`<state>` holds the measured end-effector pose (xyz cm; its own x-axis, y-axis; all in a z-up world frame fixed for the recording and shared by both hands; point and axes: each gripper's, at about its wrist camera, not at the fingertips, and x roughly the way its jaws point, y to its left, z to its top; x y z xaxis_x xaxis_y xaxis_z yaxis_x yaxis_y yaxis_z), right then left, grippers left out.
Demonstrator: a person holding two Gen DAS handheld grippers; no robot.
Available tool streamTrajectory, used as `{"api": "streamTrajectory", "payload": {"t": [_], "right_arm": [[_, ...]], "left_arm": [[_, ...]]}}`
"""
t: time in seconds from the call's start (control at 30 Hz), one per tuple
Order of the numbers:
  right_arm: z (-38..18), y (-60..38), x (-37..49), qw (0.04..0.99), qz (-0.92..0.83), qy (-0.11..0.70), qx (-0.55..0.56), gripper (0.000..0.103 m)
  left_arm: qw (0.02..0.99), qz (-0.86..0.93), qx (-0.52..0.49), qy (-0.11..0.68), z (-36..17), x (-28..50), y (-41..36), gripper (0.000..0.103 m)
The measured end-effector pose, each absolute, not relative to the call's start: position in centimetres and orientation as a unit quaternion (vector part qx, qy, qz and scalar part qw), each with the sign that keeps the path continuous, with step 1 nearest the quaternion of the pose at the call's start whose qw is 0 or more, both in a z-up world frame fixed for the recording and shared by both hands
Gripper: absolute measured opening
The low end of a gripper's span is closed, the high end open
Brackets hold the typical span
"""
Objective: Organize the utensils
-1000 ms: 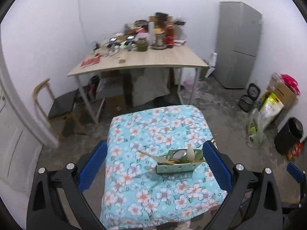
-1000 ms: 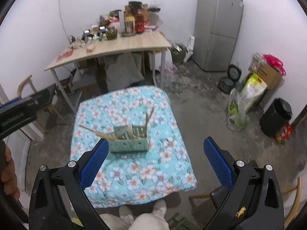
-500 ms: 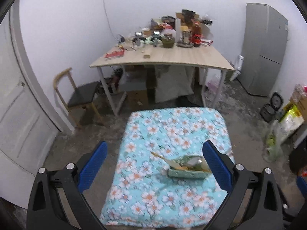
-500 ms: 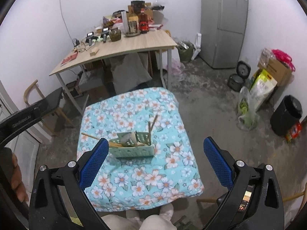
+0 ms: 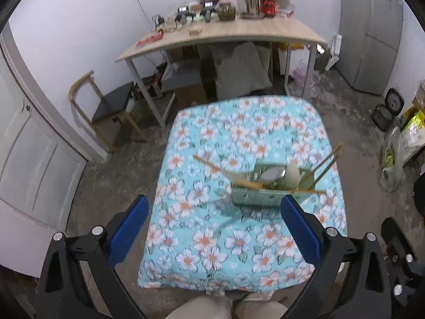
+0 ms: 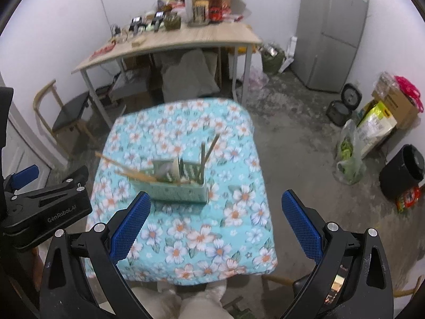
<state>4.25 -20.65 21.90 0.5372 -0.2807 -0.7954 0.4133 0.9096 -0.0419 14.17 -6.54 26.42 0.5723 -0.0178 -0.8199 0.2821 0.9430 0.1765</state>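
Left gripper (image 5: 213, 226): jaws spread wide, nothing held. Right gripper (image 6: 216, 220): jaws spread wide, nothing held. Both are raised above the near edge of the floral-covered table (image 5: 239, 242). Ahead of the fingertips, the green utensil basket (image 6: 178, 190) sits on the cloth, containing chopsticks (image 6: 209, 150), a wooden spoon (image 6: 124, 167) and a white spoon (image 5: 291, 172). Beyond stands a cluttered wooden desk (image 6: 170, 43).

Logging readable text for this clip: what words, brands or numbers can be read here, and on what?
"GenRobot.AI": on the left tool's black body, seen from the right wrist.
Script on the right tool's arm: too small to read.
Yellow-green bag and bottle labels: blurred, unreadable.
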Motion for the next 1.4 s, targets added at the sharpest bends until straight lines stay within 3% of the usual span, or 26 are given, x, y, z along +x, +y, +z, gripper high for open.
{"api": "streamTrajectory", "payload": {"t": [0.27, 0.53, 1.4], "right_arm": [[17.1, -21.0, 4.6, 0.854, -0.183, 0.481, 0.08, 0.095], [16.4, -22.1, 4.5, 0.85, -0.181, 0.488, 0.086, 0.095], [17.6, -23.9, 3.8, 0.867, -0.179, 0.455, 0.1, 0.095]], "left_arm": [[0.855, -0.069, 0.152, 0.491, 21.2, 13.3, -6.6, 0.097], [0.85, -0.065, 0.14, 0.504, 19.8, 13.1, -7.0, 0.097], [0.872, -0.089, 0.165, 0.453, 22.6, 11.8, -10.7, 0.097]]}}
